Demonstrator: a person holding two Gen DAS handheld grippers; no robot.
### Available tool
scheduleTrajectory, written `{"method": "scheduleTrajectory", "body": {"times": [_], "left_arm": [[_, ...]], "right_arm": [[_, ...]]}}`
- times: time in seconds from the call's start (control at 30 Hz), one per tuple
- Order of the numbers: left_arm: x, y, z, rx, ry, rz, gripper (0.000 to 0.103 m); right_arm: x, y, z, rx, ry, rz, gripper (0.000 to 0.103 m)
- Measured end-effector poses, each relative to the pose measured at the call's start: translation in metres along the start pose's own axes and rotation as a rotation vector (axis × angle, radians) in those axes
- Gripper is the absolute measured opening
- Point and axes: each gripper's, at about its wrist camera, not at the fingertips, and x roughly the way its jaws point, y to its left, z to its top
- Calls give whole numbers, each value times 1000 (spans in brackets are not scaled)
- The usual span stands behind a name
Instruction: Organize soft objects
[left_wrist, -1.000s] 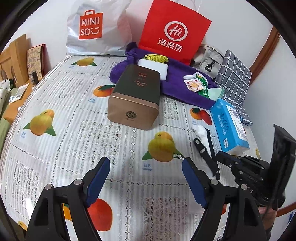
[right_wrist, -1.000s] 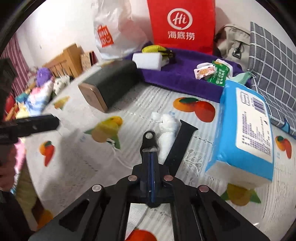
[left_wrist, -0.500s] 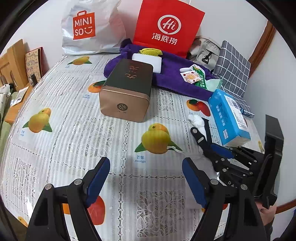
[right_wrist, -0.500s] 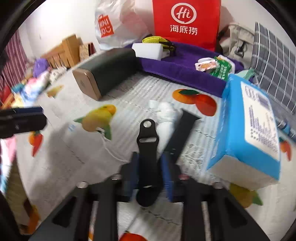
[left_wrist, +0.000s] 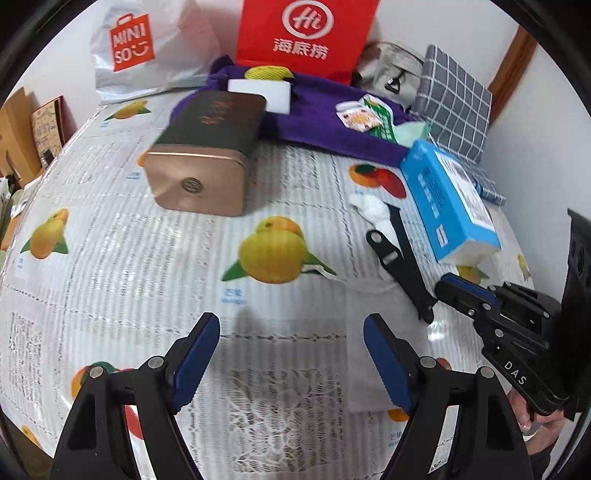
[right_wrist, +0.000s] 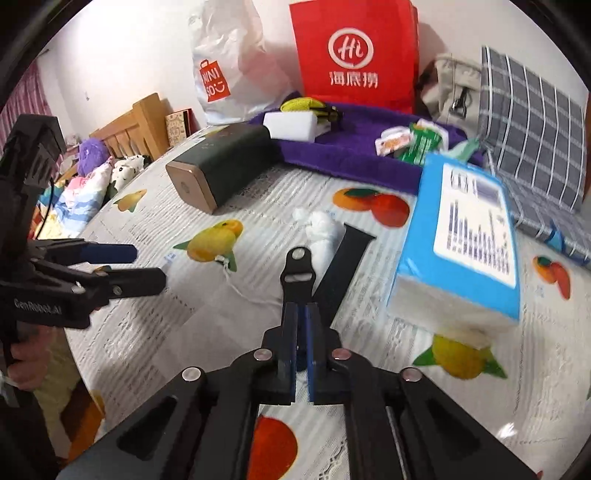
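Over the tablecloth (left_wrist: 110, 266), left gripper (left_wrist: 291, 354) jaws wide, right gripper (right_wrist: 303, 314) jaws closing — black strap (right_wrist: 295, 277) end hidden.

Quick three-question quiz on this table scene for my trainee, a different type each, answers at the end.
1. True or false: the left gripper is open and holds nothing.
2. What lies right against the black strap? A) a white cloth wad B) a spoon C) a cup
3. Fill in: the bag with the "Hi" logo, standing behind the purple towel, is ____.
Key: 1 true; 2 A; 3 red.
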Motion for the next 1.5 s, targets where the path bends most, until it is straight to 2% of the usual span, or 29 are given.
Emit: {"method": "scheduleTrajectory", "body": {"times": [0.07,0.1,0.2,0.37,0.57,0.7,0.73,0.83,0.87,0.9,1.0,1.2,1.3,1.37,1.43,1.5], "left_arm": [[4,-3,-1,2,12,9,79],[4,-4,-2,6,15,10,79],[2,-3,-3,13,11,33,79],[2,9,-3,-14,8,37,79],[6,18,-7,-32,16,47,79],[5,26,-10,-47,15,48,79],[5,28,-11,-50,15,48,79],[5,31,-12,-58,14,48,79],[5,31,-12,-59,15,46,79],[6,31,-12,-60,15,44,79],[8,27,-13,-50,21,32,79],[15,13,-12,-21,39,19,79],[17,9,-12,-9,39,17,79],[18,10,-12,-14,44,24,79],[17,14,-12,-19,42,29,79],[16,18,-12,-29,38,36,79]], "right_arm": [[7,1,1,-4,-1,6,19],[13,3,1,-10,4,0,20],[29,5,0,-21,28,-7,21],[29,10,1,-71,23,-28,21],[22,10,1,-60,23,21,24],[31,19,-1,-114,27,-31,25],[31,20,-2,-129,23,-47,22],[28,23,-2,-151,16,-62,21],[25,21,-1,-142,10,-55,16],[20,20,-1,-126,0,-31,3],[2,17,-1,-102,-35,-20,2],[-3,7,-5,-83,-21,-37,3],[1,4,-7,-63,-10,17,12],[3,8,-7,-72,-21,37,31],[10,13,-4,-102,-25,26,36],[25,17,-2,-122,21,11,36]]}}
